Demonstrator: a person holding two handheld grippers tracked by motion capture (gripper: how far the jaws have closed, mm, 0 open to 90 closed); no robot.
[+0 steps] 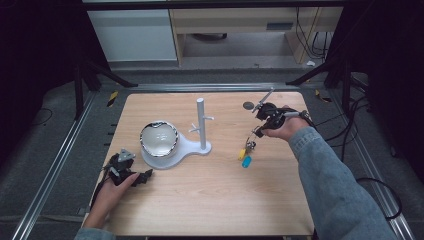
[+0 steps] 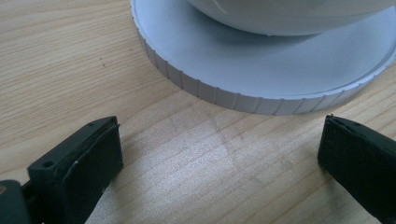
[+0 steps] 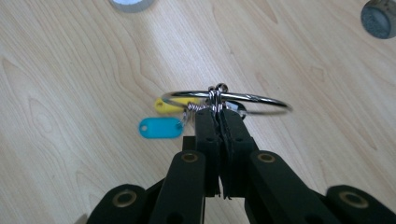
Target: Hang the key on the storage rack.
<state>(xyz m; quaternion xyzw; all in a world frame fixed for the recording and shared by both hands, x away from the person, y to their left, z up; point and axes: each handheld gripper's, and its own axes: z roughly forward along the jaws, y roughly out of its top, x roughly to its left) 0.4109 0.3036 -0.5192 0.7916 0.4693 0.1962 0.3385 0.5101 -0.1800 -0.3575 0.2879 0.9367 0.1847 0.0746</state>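
A silver metal key ring point(image 3: 229, 99) is pinched at its near edge between the closed jaws of the right gripper point(image 3: 219, 114), lying nearly level and stretching sideways past both jaws. A yellow tag point(image 3: 169, 105) and a blue tag point(image 3: 161, 127) hang off it, left of the jaws, above the wood.

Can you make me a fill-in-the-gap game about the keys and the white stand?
1. The right tool is shut on a metal ____.
2. The tags hanging from the key ring are yellow and ____.
3. The silver bowl sits on the round base of the ____ stand.
4. The left tool has its jaws ____, holding nothing.

Missing words: ring; blue; white; open
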